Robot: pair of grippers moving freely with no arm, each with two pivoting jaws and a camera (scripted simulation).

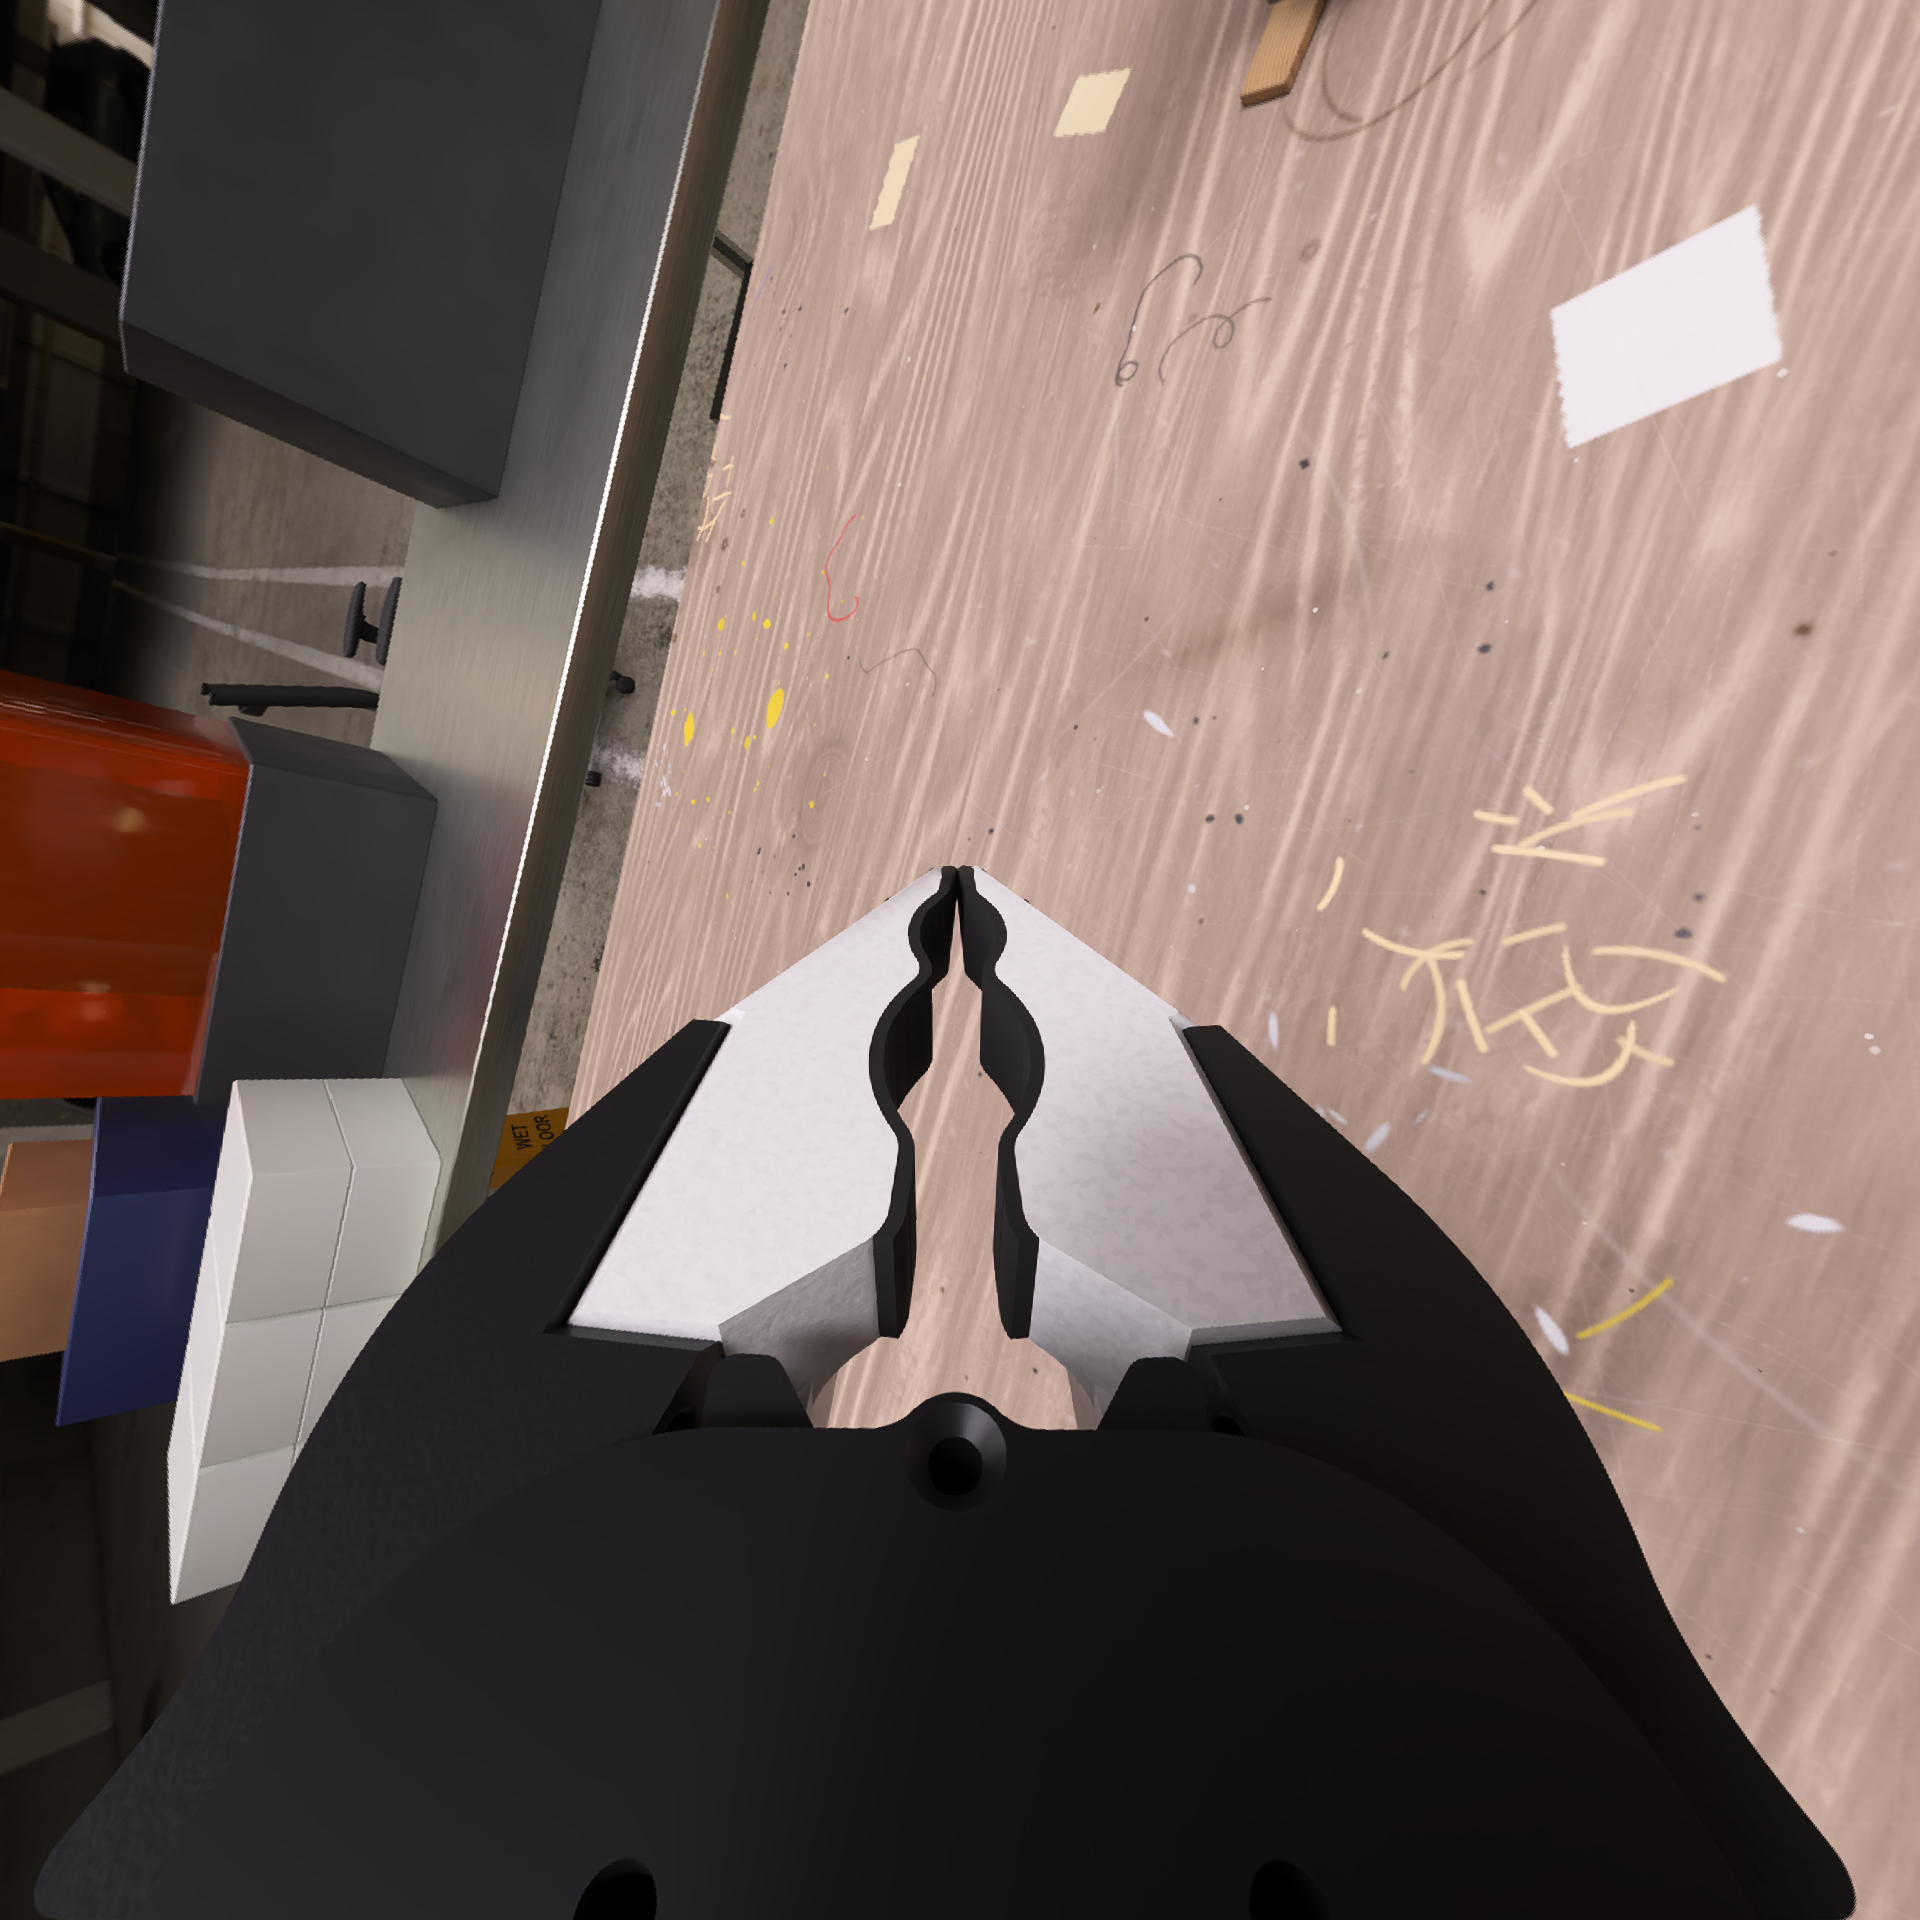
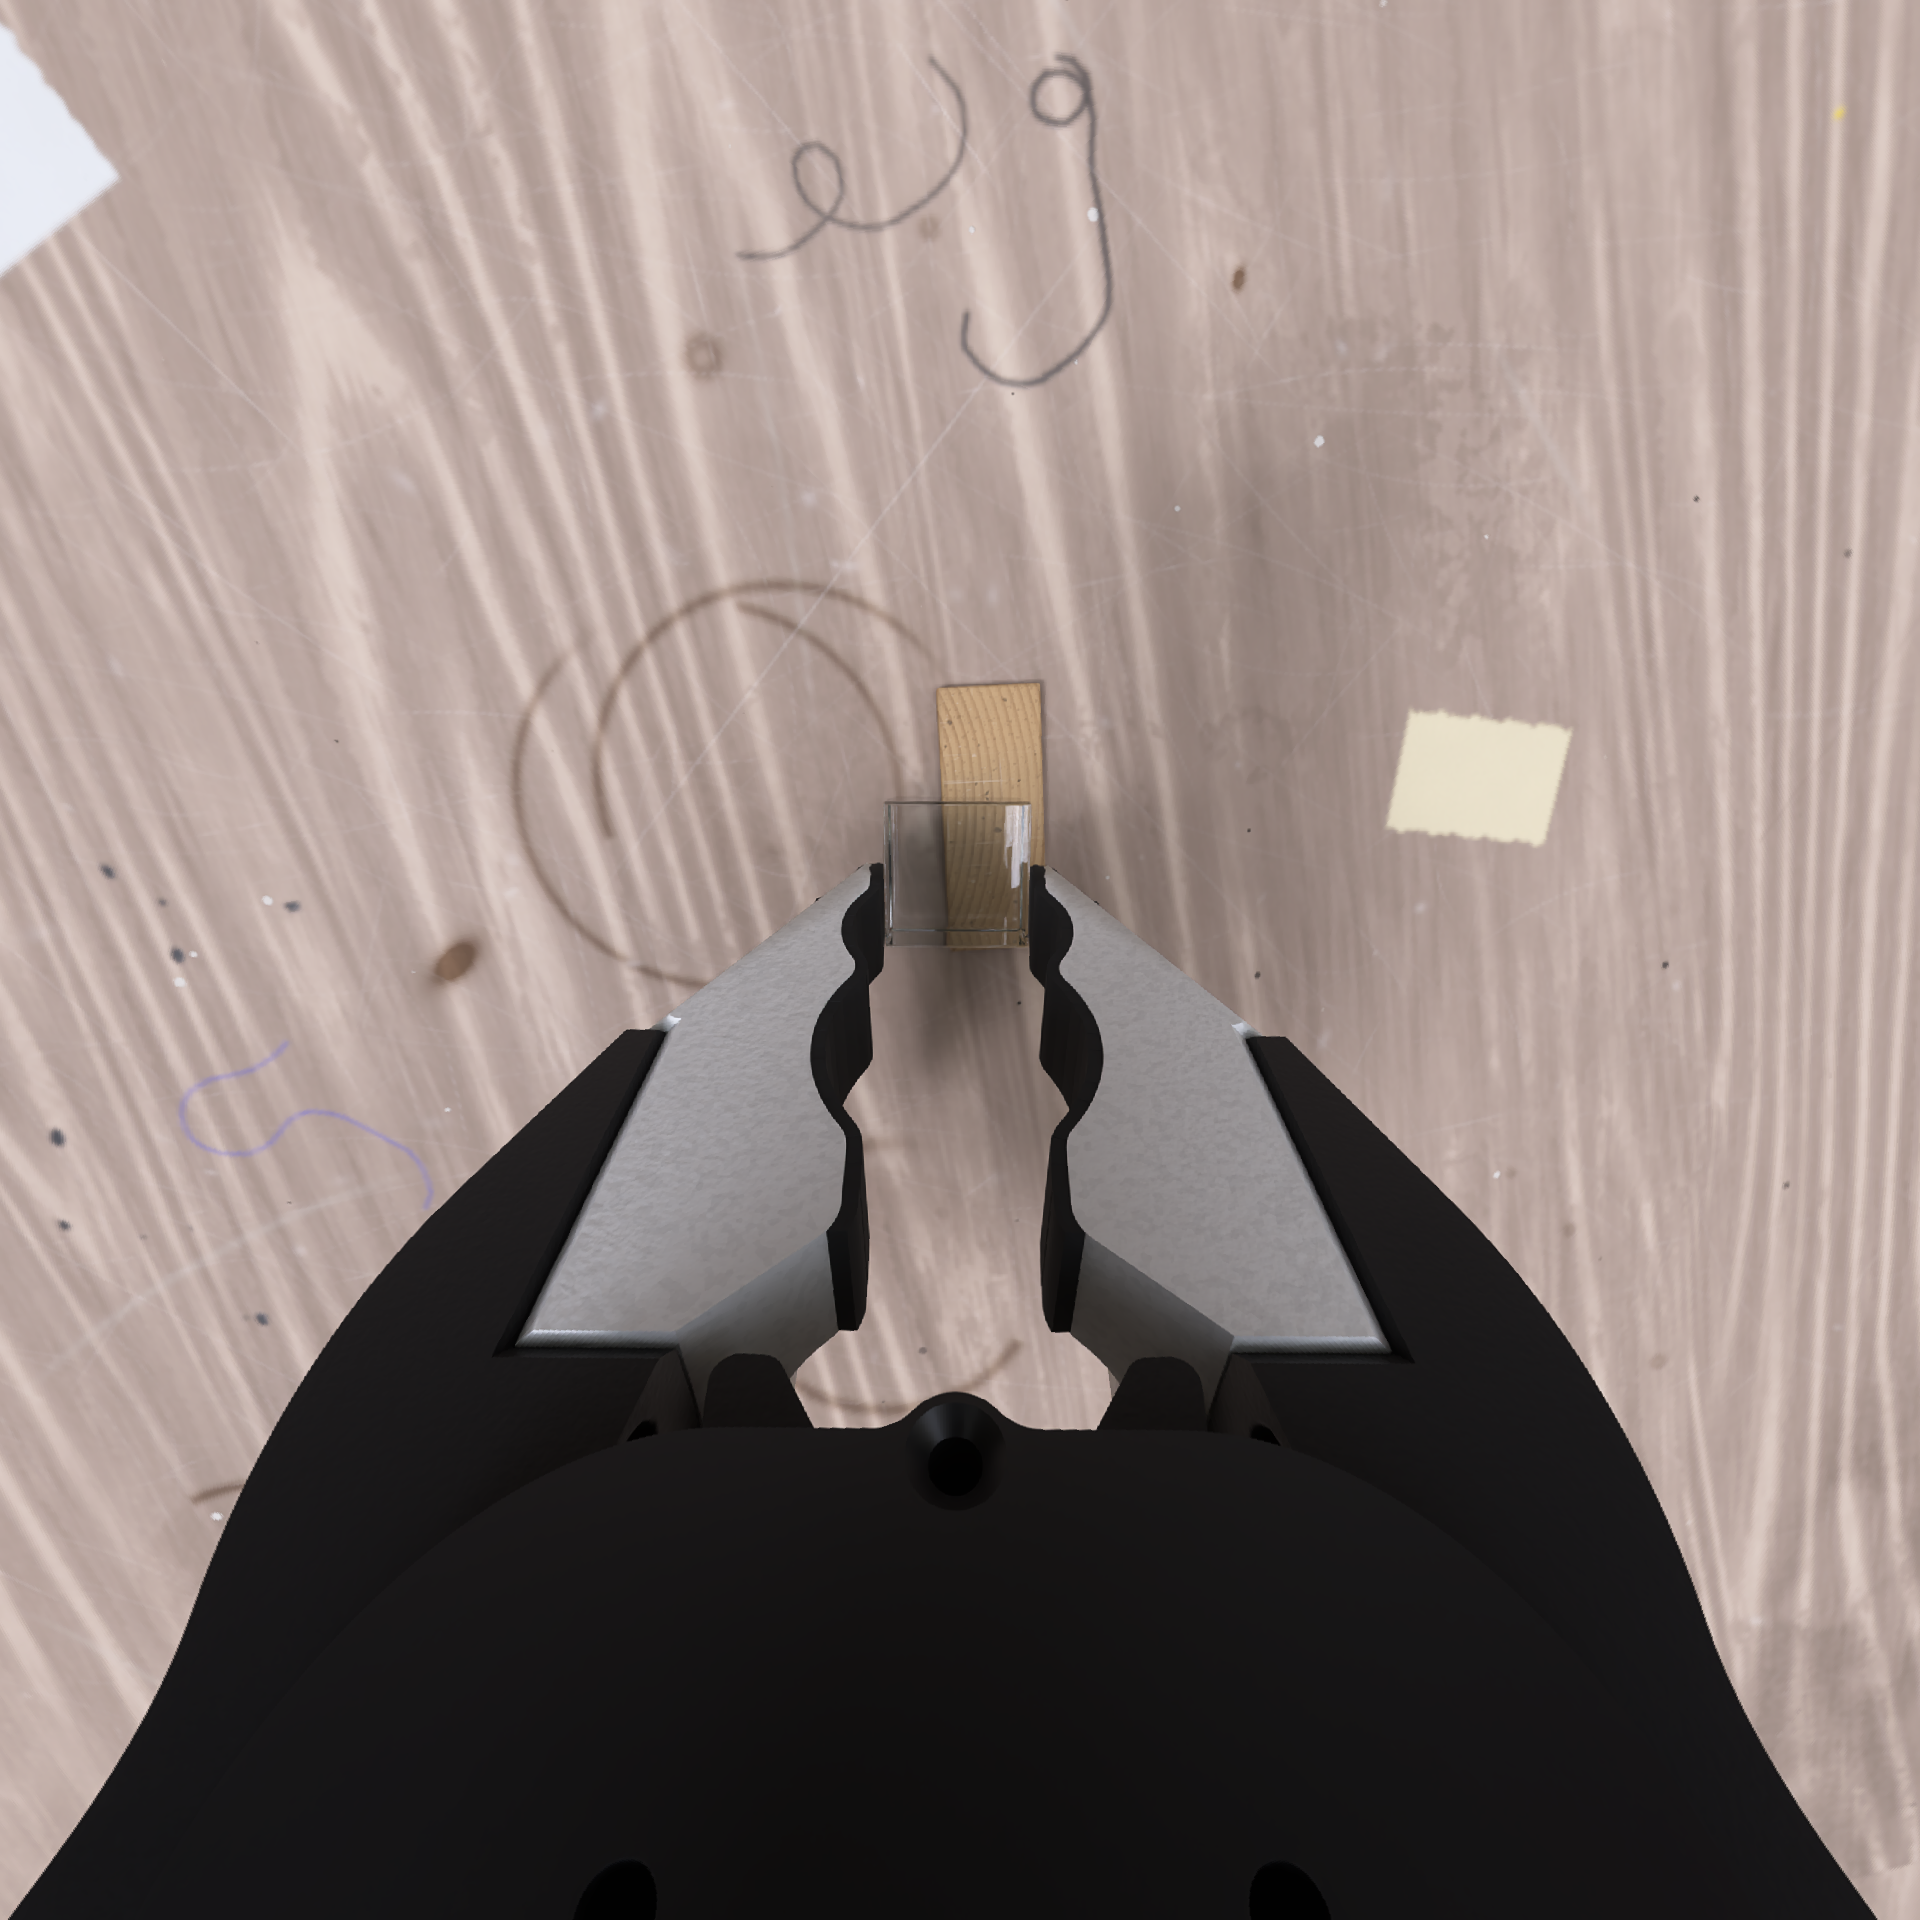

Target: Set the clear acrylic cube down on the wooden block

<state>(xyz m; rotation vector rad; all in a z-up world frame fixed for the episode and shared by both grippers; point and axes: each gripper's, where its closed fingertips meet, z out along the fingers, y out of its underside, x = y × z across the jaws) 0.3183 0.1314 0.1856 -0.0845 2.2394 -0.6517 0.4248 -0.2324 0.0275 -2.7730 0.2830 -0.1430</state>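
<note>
In the right wrist view my right gripper (image 2: 956, 883) is shut on the clear acrylic cube (image 2: 920, 878), which sits between its fingertips. The light wooden block (image 2: 987, 743) lies on the scuffed brown tabletop (image 2: 1455, 416) straight beyond the cube, and its near part shows through the cube. I cannot tell whether the cube touches the block. In the left wrist view my left gripper (image 1: 956, 878) is shut and empty above the table. The wooden block (image 1: 1283, 57) shows far off at the top edge.
A cream patch (image 2: 1475, 779) lies right of the block. A white sheet (image 1: 1662, 322) lies on the table. The table's left edge (image 1: 665, 582) drops to a floor with grey cabinets (image 1: 343, 229), an orange box (image 1: 104, 883) and white boxes (image 1: 301, 1247).
</note>
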